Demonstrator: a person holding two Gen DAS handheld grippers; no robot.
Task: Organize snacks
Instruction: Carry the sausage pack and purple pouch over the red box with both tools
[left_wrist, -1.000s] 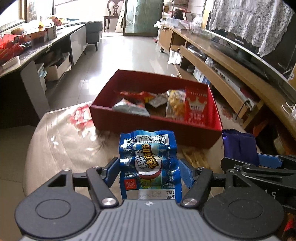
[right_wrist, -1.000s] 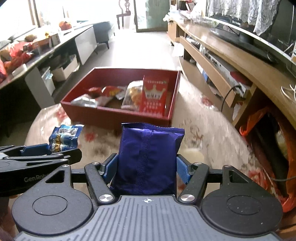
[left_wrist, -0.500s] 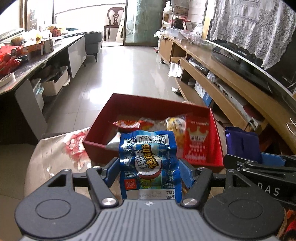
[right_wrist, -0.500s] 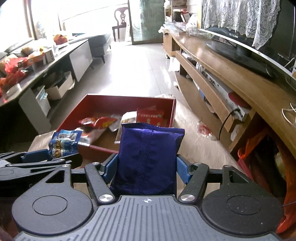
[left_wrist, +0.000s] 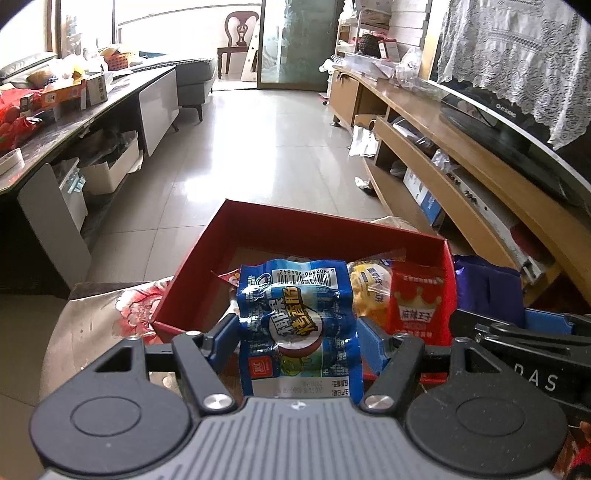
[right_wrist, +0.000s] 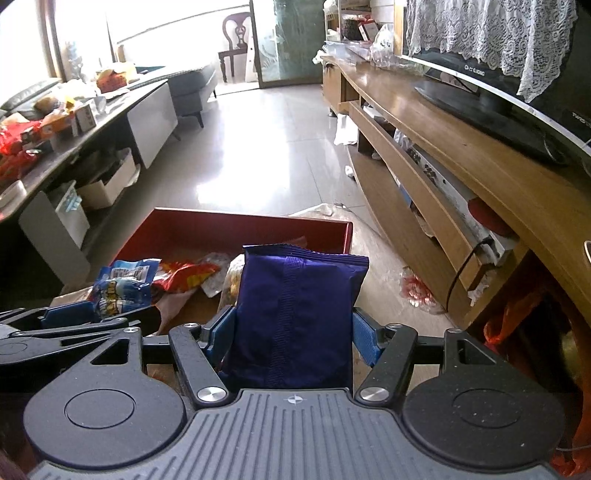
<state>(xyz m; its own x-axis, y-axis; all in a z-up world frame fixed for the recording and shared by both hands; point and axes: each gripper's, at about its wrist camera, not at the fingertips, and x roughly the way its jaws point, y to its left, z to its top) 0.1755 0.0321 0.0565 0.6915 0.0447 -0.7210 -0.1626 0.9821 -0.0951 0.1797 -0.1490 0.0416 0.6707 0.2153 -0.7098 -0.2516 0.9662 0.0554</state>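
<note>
1. the left gripper (left_wrist: 299, 332) is clamped on a blue sausage pack (left_wrist: 297, 321), pinched across its lower half with the barcoded top standing upright over the near edge of the red box (left_wrist: 192, 273).
2. the right gripper (right_wrist: 293, 328) is clamped on a purple snack bag (right_wrist: 295, 314), held upright over the box's near right corner.
3. both packs look light and soft. the film is probably slippery, so a squeeze across the filled middle should hold better than one on a flat seam.
4. the purple bag seems air-puffed and may hide brittle contents, so a gentle pinch suits it.
5. inside the box lie a red crown packet (left_wrist: 417, 299), a yellow snack bag (left_wrist: 369, 288) and a red wrapper (right_wrist: 184, 275).
</note>
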